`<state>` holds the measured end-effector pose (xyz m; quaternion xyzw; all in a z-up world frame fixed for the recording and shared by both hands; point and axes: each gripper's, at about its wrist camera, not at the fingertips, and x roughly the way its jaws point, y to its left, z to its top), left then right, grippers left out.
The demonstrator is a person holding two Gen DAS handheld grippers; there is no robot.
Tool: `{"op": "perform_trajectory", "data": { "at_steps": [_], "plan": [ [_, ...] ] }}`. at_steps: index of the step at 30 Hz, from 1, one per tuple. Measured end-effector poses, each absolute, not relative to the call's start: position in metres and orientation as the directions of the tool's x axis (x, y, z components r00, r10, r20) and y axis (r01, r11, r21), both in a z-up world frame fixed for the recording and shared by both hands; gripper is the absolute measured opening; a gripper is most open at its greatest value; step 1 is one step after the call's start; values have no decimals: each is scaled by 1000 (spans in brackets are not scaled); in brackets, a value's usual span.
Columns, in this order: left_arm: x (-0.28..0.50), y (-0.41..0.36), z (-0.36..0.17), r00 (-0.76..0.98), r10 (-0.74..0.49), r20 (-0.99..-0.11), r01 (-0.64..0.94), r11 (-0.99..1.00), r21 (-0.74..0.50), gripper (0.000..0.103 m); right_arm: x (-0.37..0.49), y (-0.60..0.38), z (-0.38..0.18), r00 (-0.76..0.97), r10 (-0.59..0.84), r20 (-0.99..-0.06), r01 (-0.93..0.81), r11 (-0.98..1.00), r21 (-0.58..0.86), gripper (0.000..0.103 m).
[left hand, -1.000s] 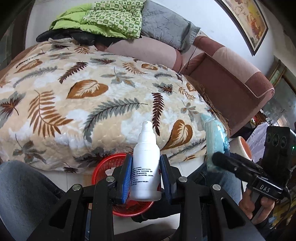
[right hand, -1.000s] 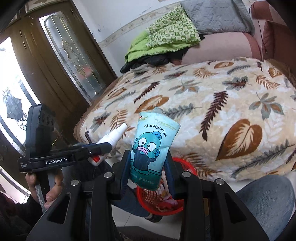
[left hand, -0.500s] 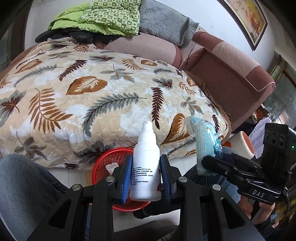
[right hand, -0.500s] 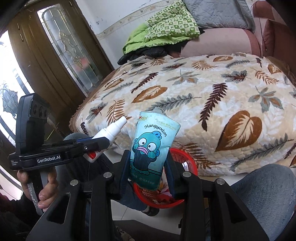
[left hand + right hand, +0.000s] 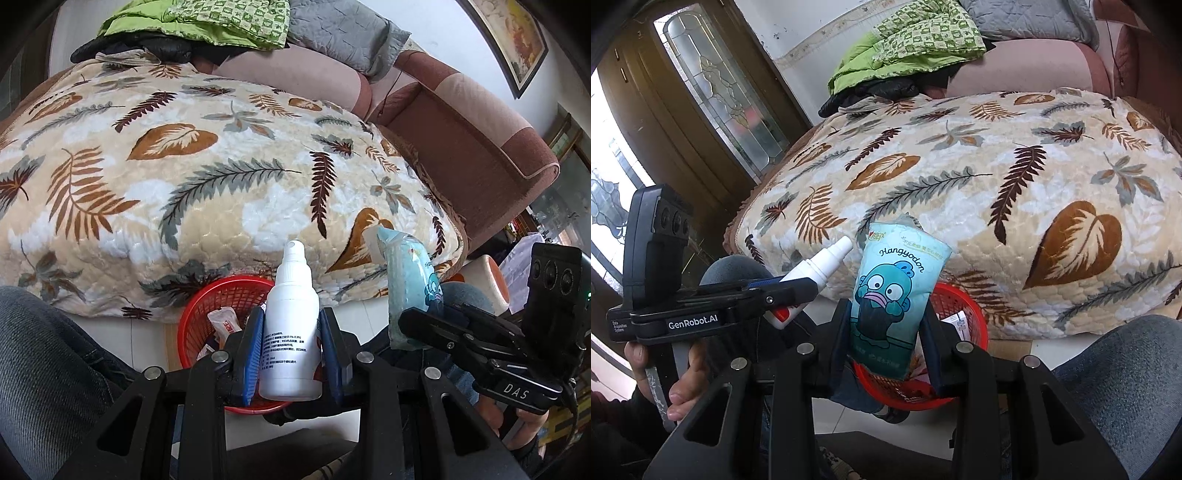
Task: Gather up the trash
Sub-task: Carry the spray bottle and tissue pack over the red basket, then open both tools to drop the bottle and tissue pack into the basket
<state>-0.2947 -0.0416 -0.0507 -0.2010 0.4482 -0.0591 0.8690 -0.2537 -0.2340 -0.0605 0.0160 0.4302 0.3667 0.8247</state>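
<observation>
My left gripper [image 5: 290, 349] is shut on a white spray bottle [image 5: 290, 332], held upright above a red mesh basket [image 5: 207, 306] on the floor. The basket holds some wrappers [image 5: 223, 321]. My right gripper [image 5: 886, 339] is shut on a light-blue tissue pack [image 5: 892, 299] with a cartoon fish, over the same basket [image 5: 964, 314]. The pack also shows in the left wrist view [image 5: 408, 284], right of the bottle. The bottle shows in the right wrist view [image 5: 816, 271], left of the pack.
A leaf-patterned blanket [image 5: 184, 177] covers the sofa behind the basket. Piled green and grey bedding [image 5: 221, 22] lies at the back. A sofa armrest [image 5: 480, 147] is to the right. The person's jeans-clad knees [image 5: 44, 369] flank the basket. A wooden glass door [image 5: 701, 103] stands left.
Both grippers have lowered and drawn a little closer over the basket; more of the basket and its wrappers now shows. Both keep their hold.
</observation>
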Motion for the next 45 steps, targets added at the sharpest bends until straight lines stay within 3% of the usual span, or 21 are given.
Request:
{"op": "perform_trajectory", "data": {
  "at_steps": [39, 45],
  "plan": [
    [-275, -39, -75, 527, -290, -799, -113, 908, -404, 31, -239, -218, -95, 302, 575, -760, -573, 747, 337, 37],
    [-271, -34, -82, 516, -301, -802, -122, 901, -416, 31, -237, -215, -101, 296, 556, -777, -567, 757, 326, 51]
  ]
}}
